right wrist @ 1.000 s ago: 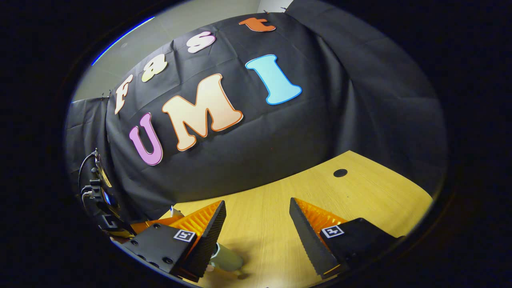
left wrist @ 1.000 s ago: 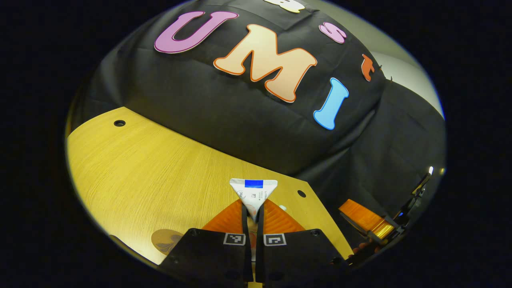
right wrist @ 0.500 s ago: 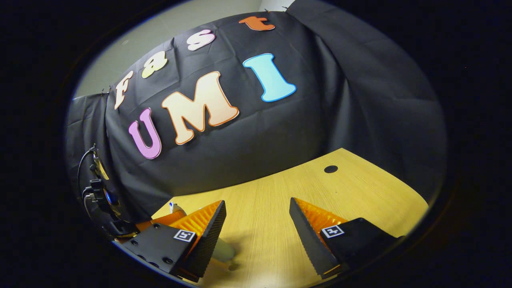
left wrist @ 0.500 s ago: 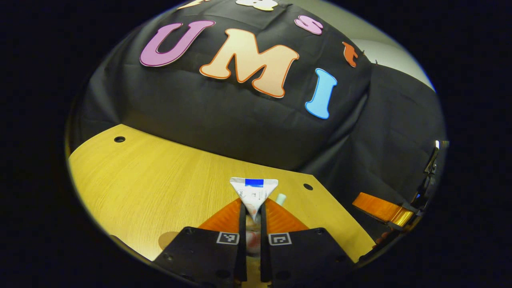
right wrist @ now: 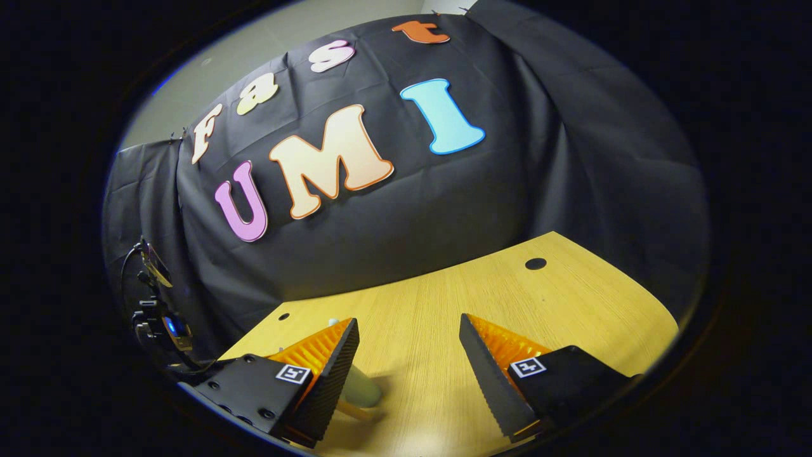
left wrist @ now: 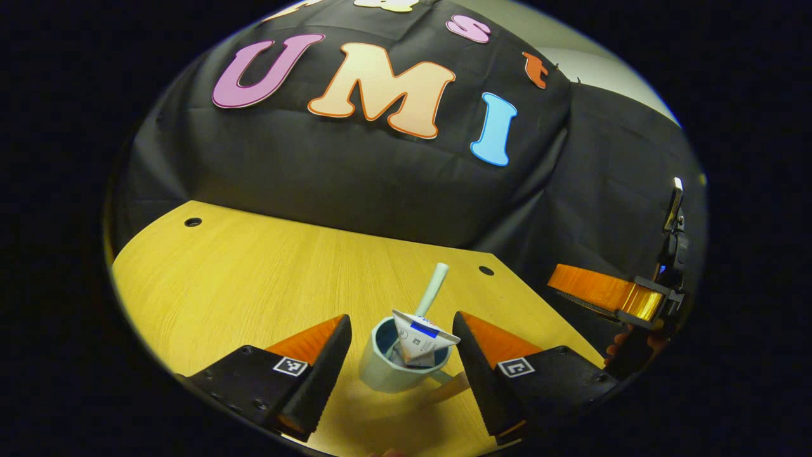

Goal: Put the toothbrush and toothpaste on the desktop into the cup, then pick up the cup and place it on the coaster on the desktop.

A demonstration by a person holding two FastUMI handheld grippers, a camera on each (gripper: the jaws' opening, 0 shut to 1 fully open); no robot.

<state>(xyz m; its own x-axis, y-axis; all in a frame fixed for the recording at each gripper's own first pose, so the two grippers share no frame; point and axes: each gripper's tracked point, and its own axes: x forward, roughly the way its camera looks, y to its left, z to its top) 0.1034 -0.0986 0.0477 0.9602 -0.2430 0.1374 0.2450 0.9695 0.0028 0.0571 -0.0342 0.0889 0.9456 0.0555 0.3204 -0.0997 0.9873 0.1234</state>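
Note:
A pale mug (left wrist: 387, 374) stands on the wooden desktop (left wrist: 254, 279) between the fingers of my left gripper (left wrist: 401, 319), which is open and touches nothing. A white toothpaste tube (left wrist: 424, 341) with a blue band sits in the mug, crimped end up. A pale toothbrush handle (left wrist: 434, 291) leans out of the mug behind it. My right gripper (right wrist: 408, 320) is open over bare desktop (right wrist: 571, 304), with nothing between its fingers. Part of the mug (right wrist: 365, 391) peeks out behind its left finger. The right gripper's finger (left wrist: 599, 294) also shows at the far right of the left gripper view.
The black cloth wall rises close behind the desk's far edge. Round cable holes (left wrist: 193, 222) (left wrist: 486, 270) (right wrist: 535, 263) sit near the desk's back corners. A hand (left wrist: 618, 346) holds the right gripper at the right. The left gripper's body with cables (right wrist: 155, 317) shows at the left.
My left gripper, shut on the toothpaste tube before, has opened and let it go into the mug. The mug and toothbrush have come into its view. The right gripper barely moved.

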